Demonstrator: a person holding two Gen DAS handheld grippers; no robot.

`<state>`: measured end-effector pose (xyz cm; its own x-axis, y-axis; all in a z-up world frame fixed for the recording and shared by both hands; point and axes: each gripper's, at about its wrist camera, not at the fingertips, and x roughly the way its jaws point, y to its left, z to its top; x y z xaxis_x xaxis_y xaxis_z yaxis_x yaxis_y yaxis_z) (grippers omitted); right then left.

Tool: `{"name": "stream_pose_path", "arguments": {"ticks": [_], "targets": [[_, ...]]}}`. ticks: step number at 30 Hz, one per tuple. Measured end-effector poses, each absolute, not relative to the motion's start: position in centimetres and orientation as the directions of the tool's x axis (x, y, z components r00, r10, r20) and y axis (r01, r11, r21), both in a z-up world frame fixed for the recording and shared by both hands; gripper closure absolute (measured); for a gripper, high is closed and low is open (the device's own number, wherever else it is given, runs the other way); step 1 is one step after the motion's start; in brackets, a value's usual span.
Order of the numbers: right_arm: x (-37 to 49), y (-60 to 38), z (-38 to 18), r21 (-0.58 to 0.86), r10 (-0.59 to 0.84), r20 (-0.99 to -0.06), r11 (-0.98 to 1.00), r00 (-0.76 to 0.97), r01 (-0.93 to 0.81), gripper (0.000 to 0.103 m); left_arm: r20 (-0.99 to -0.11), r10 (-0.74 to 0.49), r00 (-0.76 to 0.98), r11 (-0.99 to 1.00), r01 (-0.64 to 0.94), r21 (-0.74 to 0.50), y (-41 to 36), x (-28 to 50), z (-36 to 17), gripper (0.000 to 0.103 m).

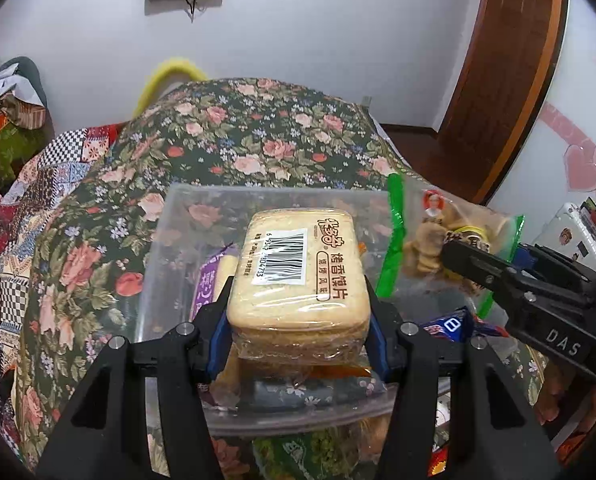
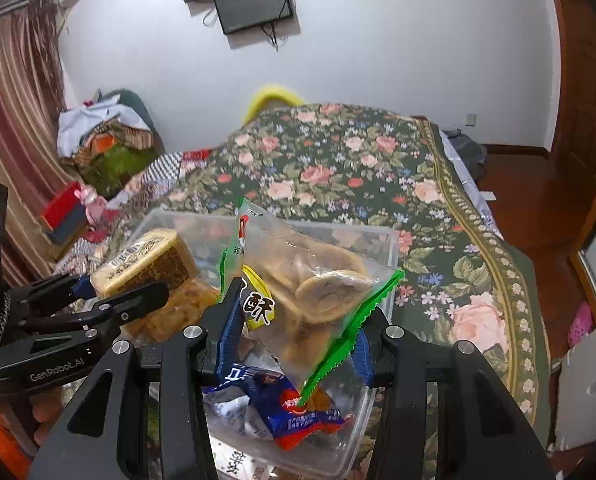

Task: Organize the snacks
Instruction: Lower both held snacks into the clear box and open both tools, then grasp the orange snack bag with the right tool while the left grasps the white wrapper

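Two hand-held grippers above one clear bin (image 1: 170, 216) on floral bed (image 1: 258, 140). Left hand-held gripper (image 1: 298, 316) pinching one cracker pack (image 1: 298, 268); right hand-held gripper (image 2: 294, 332) pinching one green-edged biscuit bag (image 2: 310, 280). One blue-red packet (image 2: 294, 412) inside bin.

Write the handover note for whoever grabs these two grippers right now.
Left gripper: shut on the wrapped pack of toasted slices, held over the clear plastic bin.
Right gripper: shut on the green-edged bag of pastries, also above the bin.
Done: a blue and red snack packet and a purple packet already lie inside the bin.
Left: lower both held snacks into the bin and release.
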<state>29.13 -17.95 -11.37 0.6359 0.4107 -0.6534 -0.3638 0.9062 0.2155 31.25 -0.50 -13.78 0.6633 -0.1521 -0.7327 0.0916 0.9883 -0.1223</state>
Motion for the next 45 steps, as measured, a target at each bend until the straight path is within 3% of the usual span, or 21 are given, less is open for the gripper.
{"name": "stream_pose_path", "arguments": {"ticks": [11, 14, 25, 32, 45], "targets": [[29.9, -17.5, -12.6, 0.161, 0.354, -0.708, 0.923, 0.611, -0.348, 0.056, -0.762, -0.141, 0.632, 0.990, 0.078, -0.119, -0.3, 31.4, -15.1, 0.047], [29.6, -17.7, -12.3, 0.160, 0.348, -0.713, 0.926, 0.609, -0.341, 0.046, -0.751, -0.139, 0.646, 0.990, 0.095, -0.102, -0.5, 30.5, -14.1, 0.047], [24.9, -19.0, -9.0, 0.176, 0.395, -0.650, 0.909, 0.649, -0.377, 0.035, -0.729, -0.128, 0.672, 0.992, 0.101, -0.082, 1.4, 25.1, -10.9, 0.041], [20.5, -18.6, -8.5, 0.176, 0.423, -0.641, 0.893, 0.640, -0.414, 0.030, -0.762, -0.094, 0.640, 0.995, 0.089, -0.048, 3.4, 20.3, -12.2, 0.039], [15.9, -13.4, -13.2, 0.290, 0.512, -0.710, 0.839, 0.484, -0.462, 0.029, -0.822, -0.079, 0.564, 0.997, 0.049, -0.061, 5.9, 12.8, -16.6, 0.036]]}}
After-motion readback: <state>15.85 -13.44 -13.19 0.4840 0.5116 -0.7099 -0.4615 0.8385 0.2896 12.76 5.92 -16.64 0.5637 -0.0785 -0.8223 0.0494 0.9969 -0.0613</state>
